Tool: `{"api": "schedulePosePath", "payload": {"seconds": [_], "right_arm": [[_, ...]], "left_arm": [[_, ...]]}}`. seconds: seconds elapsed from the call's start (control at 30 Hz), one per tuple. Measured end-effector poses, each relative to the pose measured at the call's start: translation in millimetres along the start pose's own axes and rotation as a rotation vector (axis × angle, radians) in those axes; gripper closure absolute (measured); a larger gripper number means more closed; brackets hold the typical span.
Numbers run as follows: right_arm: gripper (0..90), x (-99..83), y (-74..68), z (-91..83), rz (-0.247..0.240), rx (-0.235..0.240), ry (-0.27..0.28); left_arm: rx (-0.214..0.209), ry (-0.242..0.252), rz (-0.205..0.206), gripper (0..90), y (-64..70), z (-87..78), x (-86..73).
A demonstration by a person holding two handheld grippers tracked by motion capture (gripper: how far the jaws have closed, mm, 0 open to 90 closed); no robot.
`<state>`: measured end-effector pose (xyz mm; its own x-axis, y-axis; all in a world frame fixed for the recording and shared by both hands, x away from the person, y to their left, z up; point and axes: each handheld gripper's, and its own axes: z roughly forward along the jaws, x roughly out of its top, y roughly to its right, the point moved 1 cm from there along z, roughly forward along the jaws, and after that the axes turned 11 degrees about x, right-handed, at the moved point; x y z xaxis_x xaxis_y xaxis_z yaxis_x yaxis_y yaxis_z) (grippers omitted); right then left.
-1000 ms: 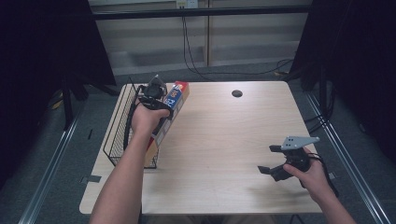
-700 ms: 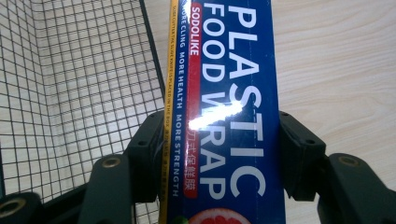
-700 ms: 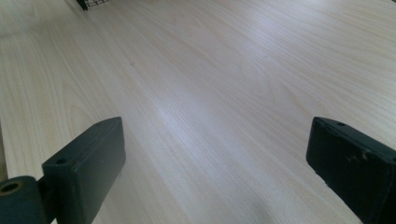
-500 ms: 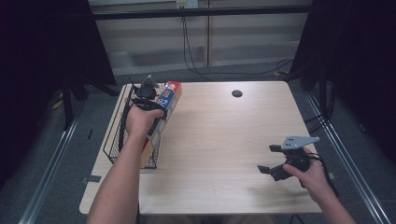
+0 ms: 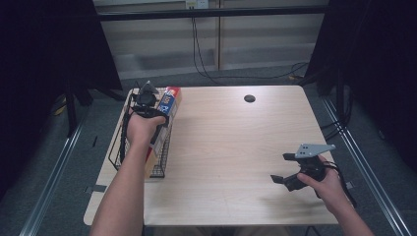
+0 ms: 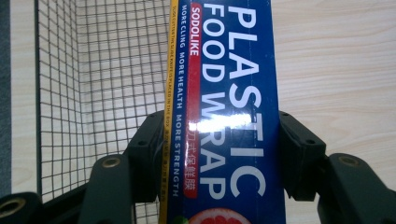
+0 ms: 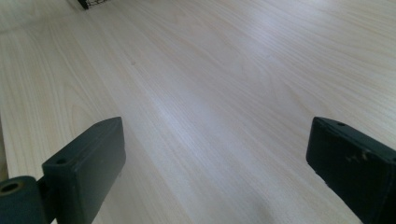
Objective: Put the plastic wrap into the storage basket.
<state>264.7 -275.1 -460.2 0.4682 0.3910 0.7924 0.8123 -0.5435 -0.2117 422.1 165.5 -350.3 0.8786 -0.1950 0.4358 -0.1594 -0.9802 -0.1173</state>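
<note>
A long blue box of plastic food wrap (image 6: 229,112) with white lettering is clamped between the jaws of my left gripper (image 6: 219,154). In the high view the left gripper (image 5: 152,110) holds this box (image 5: 169,101) over the right side of a black wire basket (image 5: 120,147) at the table's left edge. The box lies lengthwise along the basket's right wall. My right gripper (image 5: 285,169) hovers near the table's front right, open, with bare wood between its jaws (image 7: 215,154).
The light wooden table (image 5: 236,142) has a small dark round hole (image 5: 250,98) near its far edge. Mesh of the basket (image 6: 93,70) fills the left of the left gripper view. Dark curtains and cables stand behind the table.
My left gripper has carried the wrap box leftward and slightly away, over the basket. The right gripper has stayed in place.
</note>
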Motion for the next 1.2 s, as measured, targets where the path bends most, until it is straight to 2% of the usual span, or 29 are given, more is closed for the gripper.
{"api": "schedulePosePath", "payload": {"seconds": [0.23,0.37,0.43,0.57,0.77,1.2], "right_arm": [[4.3,-0.1,0.1,-0.2,-0.001,-0.002,-0.003],[4.3,-0.3,-0.1,0.2,-0.002,-0.001,-0.004],[4.3,-0.2,-0.2,-0.4,0.0,0.001,-0.001],[4.2,-0.2,-0.4,-1.0,0.001,0.005,-0.001],[4.2,-0.1,-0.3,-1.2,0.001,0.004,0.001],[4.2,0.0,0.0,-1.9,-0.001,0.003,0.002]], "left_arm": [[0.025,-0.005,-0.055,42.7,-9.1,1.1,-3.5],[0.029,-0.012,-0.07,42.8,-13.1,1.3,-5.2],[0.032,-0.009,-0.09,42.7,-14.1,2.1,-6.4],[0.049,-0.019,-0.089,42.7,-16.9,3.4,-8.0],[0.063,-0.027,-0.118,42.7,-20.6,4.7,-10.2],[0.073,-0.035,-0.154,42.7,-24.7,7.3,-13.8]]}}
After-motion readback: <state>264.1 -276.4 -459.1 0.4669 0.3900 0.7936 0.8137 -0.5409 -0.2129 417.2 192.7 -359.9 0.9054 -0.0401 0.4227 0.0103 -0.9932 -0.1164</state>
